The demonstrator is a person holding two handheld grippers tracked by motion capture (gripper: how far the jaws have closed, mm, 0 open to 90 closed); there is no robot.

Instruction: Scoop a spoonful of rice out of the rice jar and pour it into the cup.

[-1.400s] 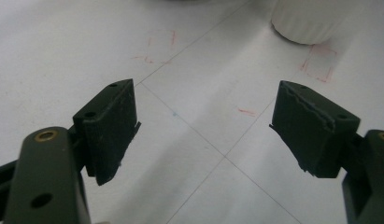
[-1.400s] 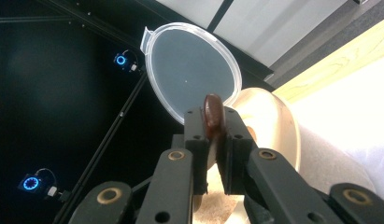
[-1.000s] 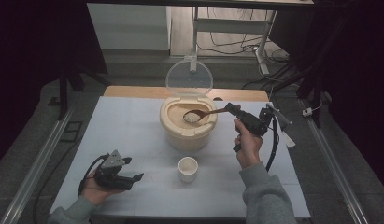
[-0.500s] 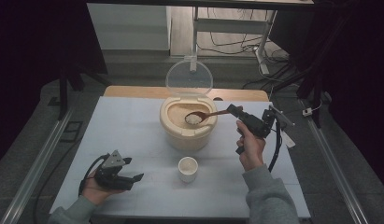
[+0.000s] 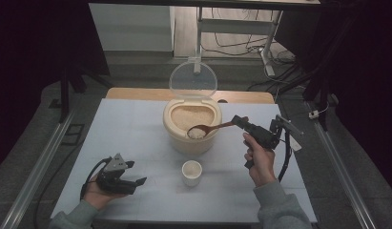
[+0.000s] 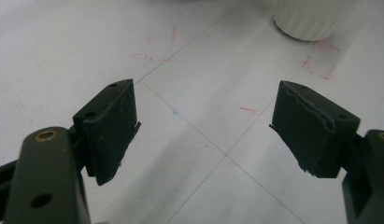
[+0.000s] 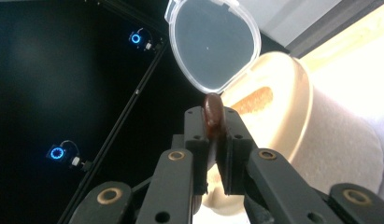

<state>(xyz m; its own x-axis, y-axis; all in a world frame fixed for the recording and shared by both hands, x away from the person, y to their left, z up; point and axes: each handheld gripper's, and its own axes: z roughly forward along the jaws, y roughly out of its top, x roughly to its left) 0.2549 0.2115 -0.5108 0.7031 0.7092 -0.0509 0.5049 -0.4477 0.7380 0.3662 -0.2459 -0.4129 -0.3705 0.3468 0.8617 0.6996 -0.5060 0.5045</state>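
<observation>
Rice bin [image 5: 192, 138]: round beige container at mid-desk, holding pale rice to well below the rim.
Bin lid [image 5: 193, 79]: clear, hinged at the far edge, standing upright and open; no print legible on it.
Spoon [image 5: 208, 130]: dark wooden, bowl over the near rim of the bin and loaded with a heap of white rice; handle runs toward the person's right.
Cup [image 5: 191, 172]: small white ribbed cup on the desk, just in front of the bin, apart from it; contents cannot be told.
Right gripper [image 5: 240, 121]: clenched on the spoon handle, whose dark end pokes up between the jaws in the right gripper view.
Left gripper [image 5: 136, 182]: released, jaws wide apart with nothing between them, held low over the desk at the near left, well apart from the cup.
Desk [image 5: 127, 138]: white top with thin grid lines and faint red pen marks, seen in the left gripper view; no readable words.
Brands and labels: none legible on bin, cup or spoon.
</observation>
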